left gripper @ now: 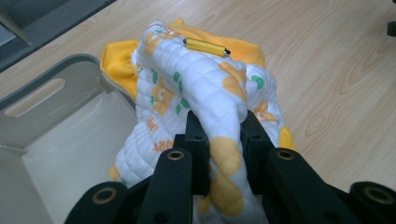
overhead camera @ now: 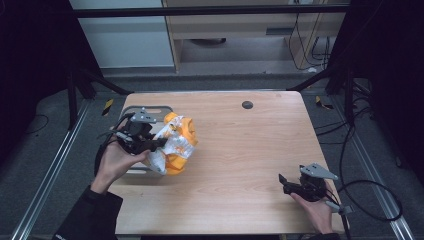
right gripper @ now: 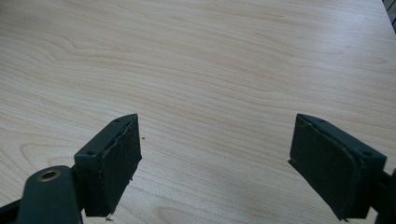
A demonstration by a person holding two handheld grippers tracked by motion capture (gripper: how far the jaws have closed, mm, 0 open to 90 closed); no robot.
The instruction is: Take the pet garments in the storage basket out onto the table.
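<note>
Nearest the lens in the left gripper view, the left gripper (left gripper: 219,135) had its two black jaws clamped on a fold of white quilted cloth (left gripper: 205,93) printed with orange and green shapes. The fold bulged up between the jaws and spilled down toward the camera. Behind it the cloth rose in a heap over an orange garment (left gripper: 116,60), and a small yellow knurled cylinder (left gripper: 205,46) with dark ends lay across the top of the heap. To the left of the cloth stood a grey bin (left gripper: 51,88) with a slot handle in its rim; the cloth's lower edge hung against the bin's near wall.

From the high view, the left hand (overhead camera: 116,161) held that gripper (overhead camera: 159,144) at the left side of the wooden table (overhead camera: 250,150), with the bundle (overhead camera: 175,142) directly at its tip and the bin (overhead camera: 150,108) mostly hidden behind hand and cloth. The cylinder was too small to make out there.

The right gripper (overhead camera: 284,181) rested near the table's front right corner, well apart from the bundle, in the right hand (overhead camera: 315,210). In the right gripper view its jaws (right gripper: 215,163) stood wide apart with nothing between them, bare wood grain beneath. A dark round spot (overhead camera: 247,104) sat on the table's far side.
</note>
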